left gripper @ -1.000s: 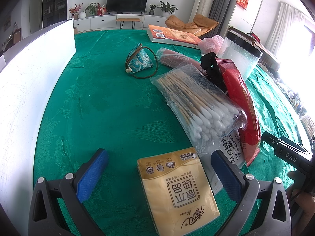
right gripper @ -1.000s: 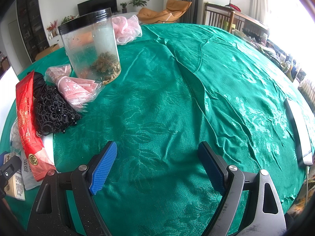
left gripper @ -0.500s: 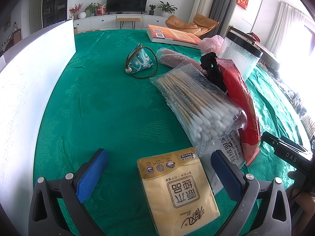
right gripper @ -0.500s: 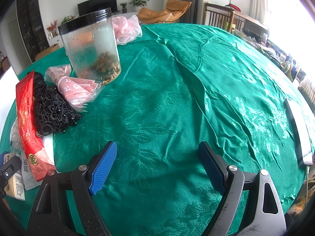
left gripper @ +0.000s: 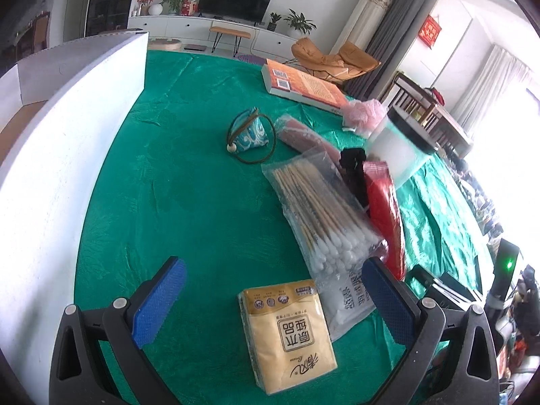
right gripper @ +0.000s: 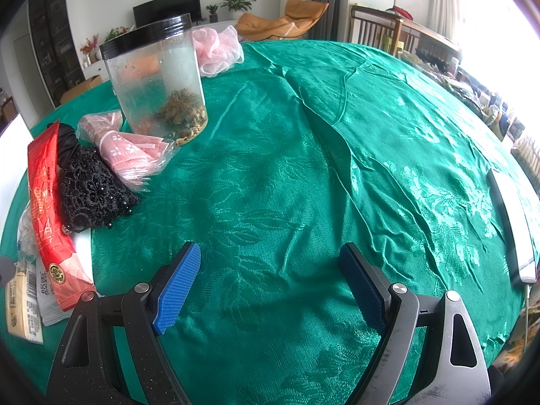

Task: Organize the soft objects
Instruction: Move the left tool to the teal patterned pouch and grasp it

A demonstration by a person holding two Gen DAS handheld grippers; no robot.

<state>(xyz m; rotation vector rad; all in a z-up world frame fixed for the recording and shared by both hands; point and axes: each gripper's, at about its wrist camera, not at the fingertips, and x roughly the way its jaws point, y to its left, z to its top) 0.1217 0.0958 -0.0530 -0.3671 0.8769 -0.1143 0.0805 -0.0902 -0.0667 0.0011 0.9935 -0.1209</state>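
Clear jar [right gripper: 158,81], dried bits inside; bagged cotton swabs [left gripper: 324,212]; white box [left gripper: 67,155]

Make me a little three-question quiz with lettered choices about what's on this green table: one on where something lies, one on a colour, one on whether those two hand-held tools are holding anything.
1. Where does the yellow tissue pack lie?
A. between the left tool's fingers
B. inside the jar
C. on the orange book

2. What colour is the lid of the clear jar?
A. red
B. black
C. white

3. What state are the left tool and the right tool in?
A. both open, holding nothing
B. both shut on cloth
C. one grips the jar

Answers: 1 A, the pack sits on the cloth between the blue pads. 2 B, a black rim tops the jar. 3 A, the pads stand wide apart over the table.
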